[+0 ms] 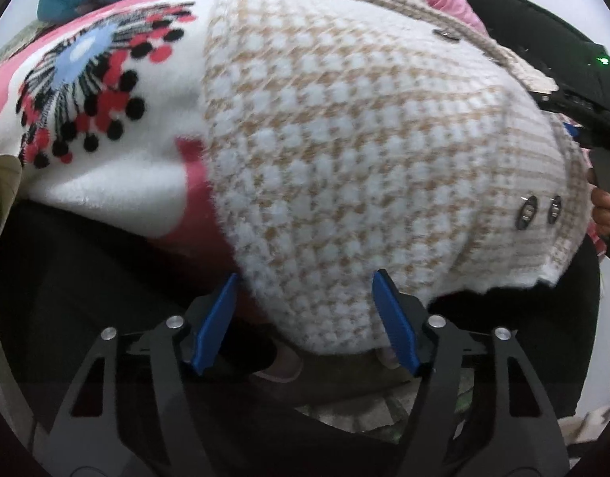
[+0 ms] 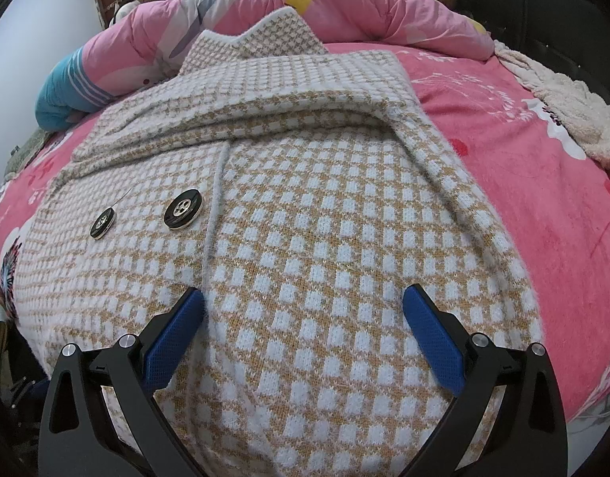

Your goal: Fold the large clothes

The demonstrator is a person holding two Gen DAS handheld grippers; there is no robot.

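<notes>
Checked coat (image 2: 305, 238) lies on the pink bed (image 2: 523, 198), sleeves folded in. Bottom hangs off near edge, not folded up yet. Left gripper (image 1: 305, 318) & right gripper (image 2: 305, 330) both spread, pinching nothing.

Both wrist cameras looked steeply down, close above the cream-and-tan checked knitted coat (image 1: 344, 151) (image 2: 305, 258), which both views shared.

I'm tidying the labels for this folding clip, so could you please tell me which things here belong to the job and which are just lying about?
Part of the job:
- checked knit coat
- left tongs, open around the coat's hem
- right tongs, open over the coat

Just lying about:
- pink bed cover
- pink quilt
- cream fleece blanket
</notes>
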